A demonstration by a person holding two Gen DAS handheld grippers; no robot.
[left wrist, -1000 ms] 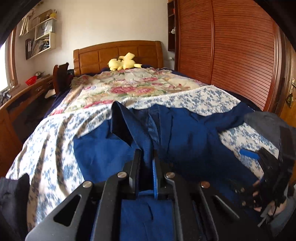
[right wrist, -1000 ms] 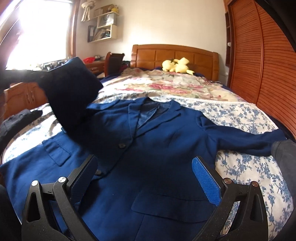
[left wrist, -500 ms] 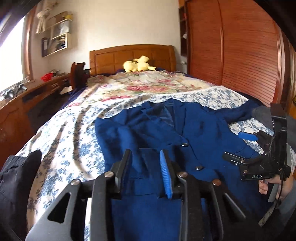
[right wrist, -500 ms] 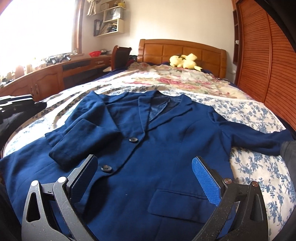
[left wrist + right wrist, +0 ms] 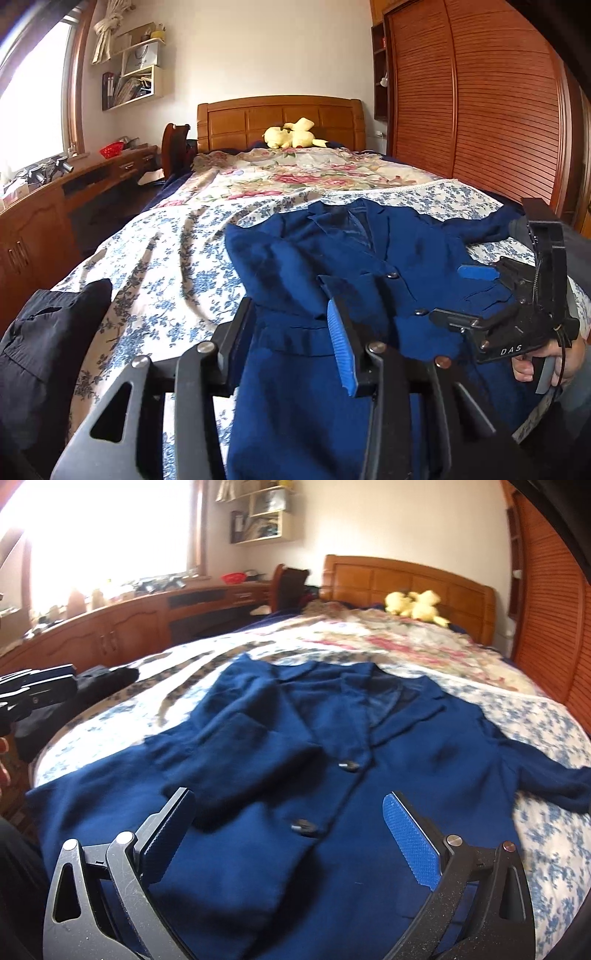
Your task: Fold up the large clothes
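Observation:
A dark blue blazer (image 5: 406,753) lies face up on the bed, buttoned, collar toward the headboard. Its left sleeve (image 5: 243,753) lies folded across the chest; the other sleeve (image 5: 546,779) stretches out to the right. My left gripper (image 5: 291,328) is open and empty just above the blazer's (image 5: 332,266) left side. My right gripper (image 5: 291,827) is wide open and empty above the lower front, near the buttons. In the left wrist view the right gripper (image 5: 491,295) hovers over the blazer's right half.
The bed has a blue-flowered sheet (image 5: 166,273) and a floral quilt (image 5: 295,177). A yellow plush toy (image 5: 291,134) sits by the headboard. Dark clothing (image 5: 48,350) lies at the bed's left edge. A wooden desk (image 5: 122,635) runs along the left, a wardrobe (image 5: 472,110) along the right.
My left gripper carried the sleeve over the chest, opened and let it go, then drew back to the left. The right gripper stayed open and turned a little leftward.

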